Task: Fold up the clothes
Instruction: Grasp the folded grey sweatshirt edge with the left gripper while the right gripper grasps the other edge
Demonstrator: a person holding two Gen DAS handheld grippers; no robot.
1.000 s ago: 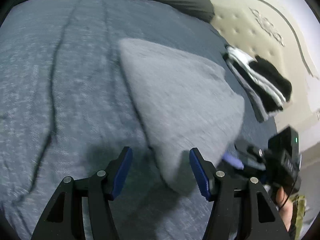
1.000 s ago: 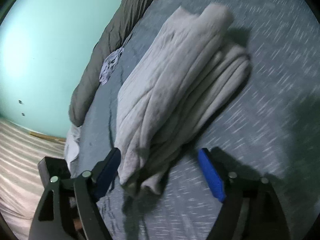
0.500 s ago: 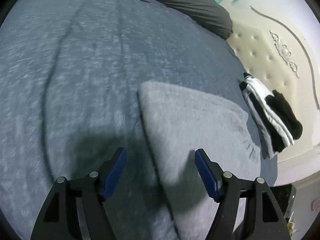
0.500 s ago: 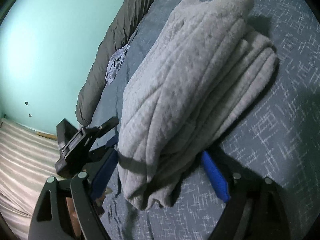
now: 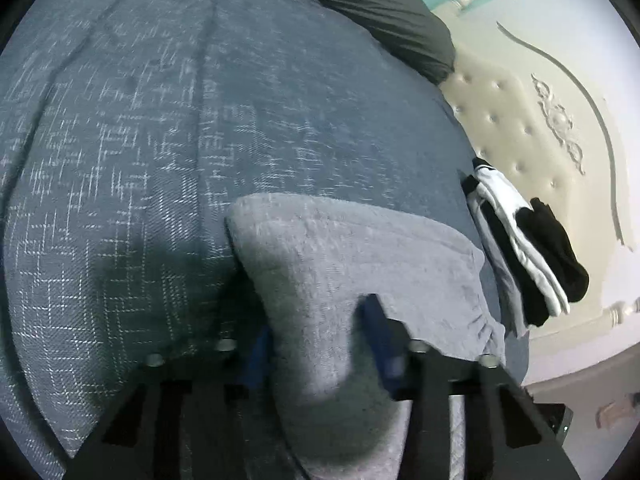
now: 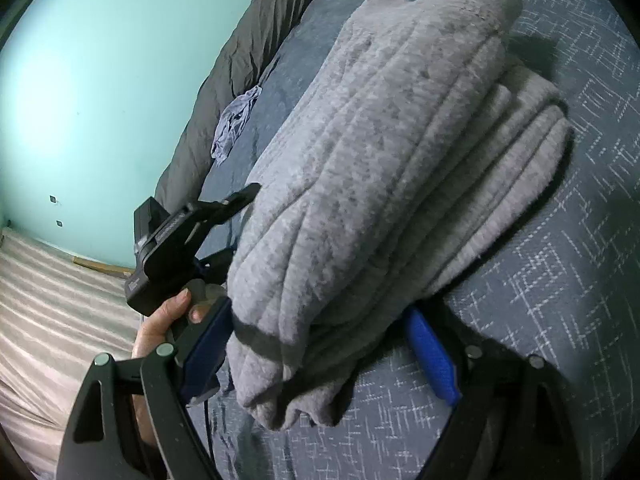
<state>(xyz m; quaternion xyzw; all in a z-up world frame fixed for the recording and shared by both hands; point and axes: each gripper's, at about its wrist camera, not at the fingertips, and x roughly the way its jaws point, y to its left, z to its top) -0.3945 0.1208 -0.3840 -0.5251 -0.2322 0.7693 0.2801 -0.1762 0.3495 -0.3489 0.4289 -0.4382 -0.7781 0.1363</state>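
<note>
Left gripper (image 5: 320, 344) closing on grey garment (image 5: 352, 264), angled downward

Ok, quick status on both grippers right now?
Left gripper: jaws closing, grey folded garment between them.
Right gripper: wide open around that garment's end, not pressing it.

Both views are taken from fisheye cams mounted just behind the fingers, angled down, v. close to the bed cover (image 5: 168, 152). L cam is aimed twd the headboard (image 5: 520, 128) at 2 o'clock; R cam twd the teal wall (image 6: 100, 80) at 10. The folded grey garment (image 5: 360, 264) (image 6: 380, 168) is shared by the 2.
</note>
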